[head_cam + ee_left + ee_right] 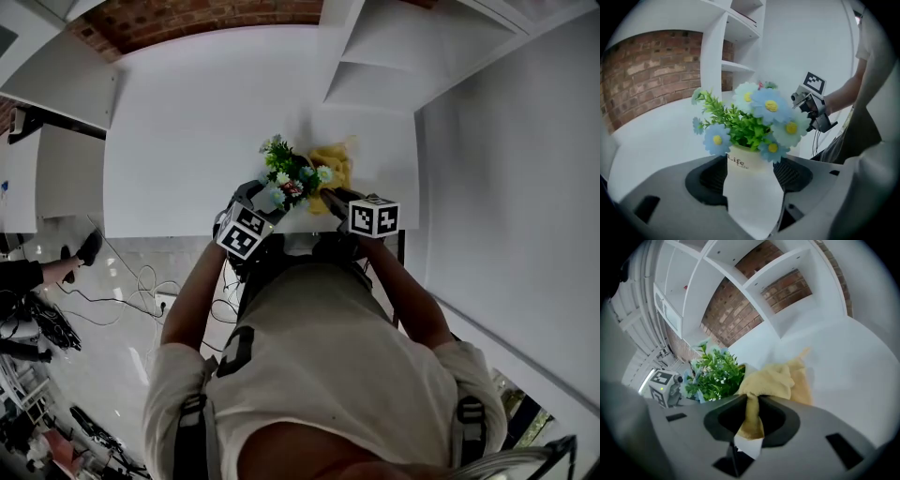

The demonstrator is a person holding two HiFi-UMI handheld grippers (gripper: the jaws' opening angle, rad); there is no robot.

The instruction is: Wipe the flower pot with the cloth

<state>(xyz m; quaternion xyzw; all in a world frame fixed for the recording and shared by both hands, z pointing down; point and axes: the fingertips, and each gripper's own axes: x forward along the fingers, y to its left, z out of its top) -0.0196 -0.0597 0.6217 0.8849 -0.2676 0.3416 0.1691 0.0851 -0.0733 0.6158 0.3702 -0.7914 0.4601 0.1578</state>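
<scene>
A white flower pot (749, 187) printed "Life" holds green leaves and pale blue flowers (759, 117). My left gripper (752, 176) is shut on the pot, with a jaw on each side of it. In the head view the flower pot (289, 185) sits near the front edge of the white table (187, 122), the left gripper (264, 202) at its left and the right gripper (330, 199) at its right. My right gripper (751, 411) is shut on a yellow cloth (776, 380), which bunches up beside the flowers (715, 373). Behind the plant lies the yellow cloth (334, 167).
White shelving (740, 282) with a brick wall behind stands at the back of the table. A white wall (516, 159) runs along the right. On the floor at the left are cables (141, 281) and a seated person's foot (86, 248).
</scene>
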